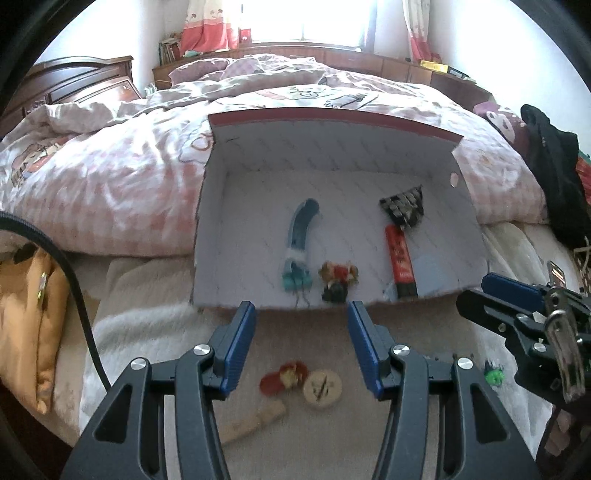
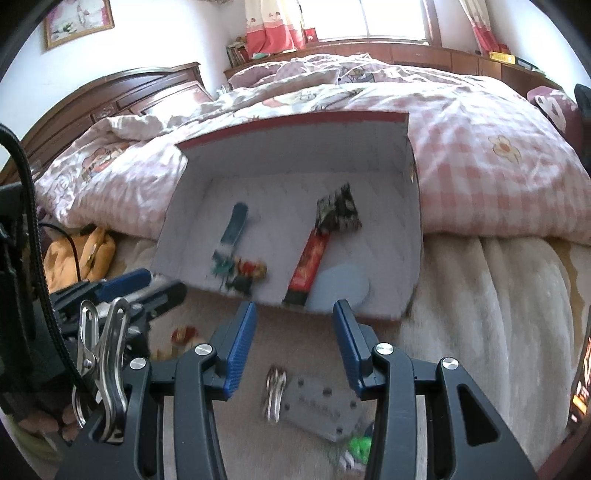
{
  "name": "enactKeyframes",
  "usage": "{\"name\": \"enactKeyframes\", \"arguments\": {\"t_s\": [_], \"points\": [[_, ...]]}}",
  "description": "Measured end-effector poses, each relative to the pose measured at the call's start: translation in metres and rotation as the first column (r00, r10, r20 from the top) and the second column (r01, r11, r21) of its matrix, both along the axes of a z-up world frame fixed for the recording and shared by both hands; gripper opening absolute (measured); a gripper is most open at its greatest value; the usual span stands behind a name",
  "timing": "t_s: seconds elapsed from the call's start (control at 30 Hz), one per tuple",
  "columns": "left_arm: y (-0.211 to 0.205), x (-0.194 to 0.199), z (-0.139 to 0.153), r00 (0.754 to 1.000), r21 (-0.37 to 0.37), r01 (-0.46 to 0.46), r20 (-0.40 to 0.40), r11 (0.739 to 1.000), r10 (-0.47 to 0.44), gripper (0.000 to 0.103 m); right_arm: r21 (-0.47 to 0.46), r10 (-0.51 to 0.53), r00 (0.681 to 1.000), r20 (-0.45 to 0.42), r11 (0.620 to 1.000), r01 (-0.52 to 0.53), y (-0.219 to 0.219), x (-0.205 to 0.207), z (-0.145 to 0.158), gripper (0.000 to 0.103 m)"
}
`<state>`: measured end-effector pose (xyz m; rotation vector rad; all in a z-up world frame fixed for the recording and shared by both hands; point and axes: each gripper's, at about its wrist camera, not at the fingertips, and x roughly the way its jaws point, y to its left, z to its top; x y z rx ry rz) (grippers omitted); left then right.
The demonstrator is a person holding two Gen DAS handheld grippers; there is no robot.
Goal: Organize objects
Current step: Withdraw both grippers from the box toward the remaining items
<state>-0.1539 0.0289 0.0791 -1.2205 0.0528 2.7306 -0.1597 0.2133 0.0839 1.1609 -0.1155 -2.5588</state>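
Left tongs (image 1: 301,325) and right tongs (image 2: 293,325): both stand open with nothing between the pads, above the near strip of a bed.

Near strip: a beige blanket (image 1: 314,332) carries the loose items. Under the left tongs lie a red piece (image 1: 282,376), a round disc (image 1: 322,387) touching it, and a pale wooden stick (image 1: 255,421) just nearer. A green toy (image 1: 494,374) lies to the right, near the right tongs seen at that edge. Under the right tongs lie a metal clip (image 2: 275,391) and a grey plate (image 2: 325,406), side by side; the picture is blurred here.

Middle: an open white box (image 1: 221,155) rests on the bed, its low front edge just beyond both tongs. Inside, from left to right: a blue brush (image 1: 301,240), a small figure (image 1: 338,280), a red packet (image 1: 400,262) with a dark checkered item (image 1: 404,206) at its far end, and a pale blue disc (image 1: 430,273) by the front right corner. The rear half of the box floor is bare.

Far: a pink checked quilt (image 1: 110,177) rises behind and beside the box. An orange bag (image 1: 29,325) lies at the left edge, dark clothing (image 1: 554,166) at the right. A wooden headboard (image 2: 140,92), a window (image 2: 369,18) and curtains (image 2: 273,26) close the room.
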Motion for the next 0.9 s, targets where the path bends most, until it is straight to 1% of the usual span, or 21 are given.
{"name": "enactKeyframes", "arguments": {"t_s": [0.13,0.33,0.57,0.7,0.8,0.9], "points": [[-0.009,0.019,-0.006,1.0,0.004,-0.006,0.017,1.0,0.006,0.052,0.011,0.003,1.0,0.023,1.0,-0.003,0.004,0.018,-0.009,0.045],[-0.026,0.039,-0.025,0.998,0.017,-0.033,0.06,0.999,0.032,0.052,0.016,-0.003,0.998,0.057,1.0,0.002,0.015,0.04,-0.022,0.045],[-0.042,0.049,-0.051,0.99,0.036,-0.07,0.129,0.997,0.064,0.052,0.033,-0.012,0.996,0.086,0.999,0.01,0.022,0.056,-0.037,0.045],[-0.04,0.05,-0.053,0.991,0.035,-0.061,0.117,0.998,0.057,0.052,0.044,-0.007,0.996,0.092,0.999,0.003,0.025,0.062,-0.042,0.045],[-0.037,0.051,-0.052,0.993,0.052,-0.04,0.116,0.998,0.033,0.052,0.048,-0.002,0.996,0.086,0.999,-0.002,0.027,0.065,-0.042,0.045],[-0.036,0.053,-0.051,0.994,0.049,-0.026,0.109,0.998,0.02,0.052,0.053,0.001,0.996,0.084,0.999,-0.005,0.027,0.068,-0.041,0.045]]}}
